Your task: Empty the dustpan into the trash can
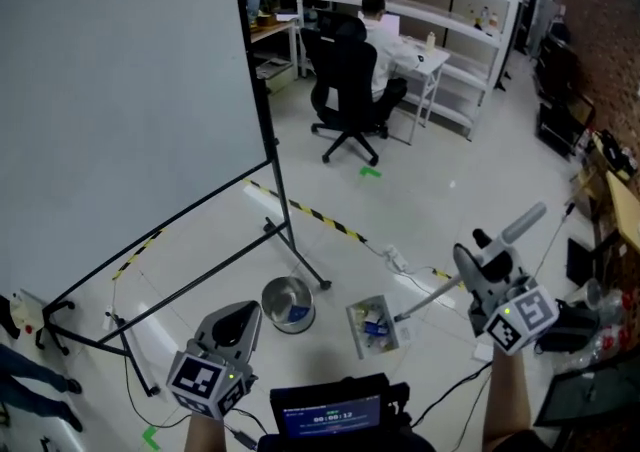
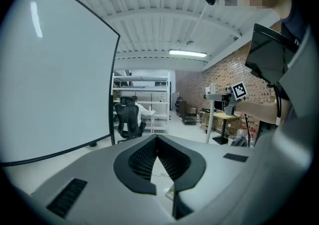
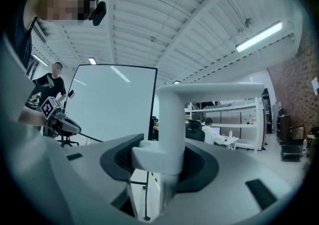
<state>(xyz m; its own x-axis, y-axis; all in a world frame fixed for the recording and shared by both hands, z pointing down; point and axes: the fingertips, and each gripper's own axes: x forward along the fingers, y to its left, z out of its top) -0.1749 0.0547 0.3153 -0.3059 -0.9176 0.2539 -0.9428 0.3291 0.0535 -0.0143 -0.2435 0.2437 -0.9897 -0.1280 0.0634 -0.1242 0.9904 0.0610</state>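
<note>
A small screen (image 1: pixel 330 417) sits at the near edge. Left of it, the left tongs (image 1: pixel 238 320) are closed on nothing. The right tongs (image 1: pixel 478 258) clamp the long handle (image 1: pixel 425 300) of the dustpan (image 1: pixel 357 325), which hangs just right of the trash can (image 1: pixel 270 295) with litter (image 1: pixel 377 328) inside. The can's mouth is narrow, so tipping early or letting the handle twist would likely scatter litter onto the floor.

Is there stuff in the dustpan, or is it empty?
Not empty. Small bits, some blue, lie inside the dustpan, which sits level beside the trash can, not tipped over it.
</note>
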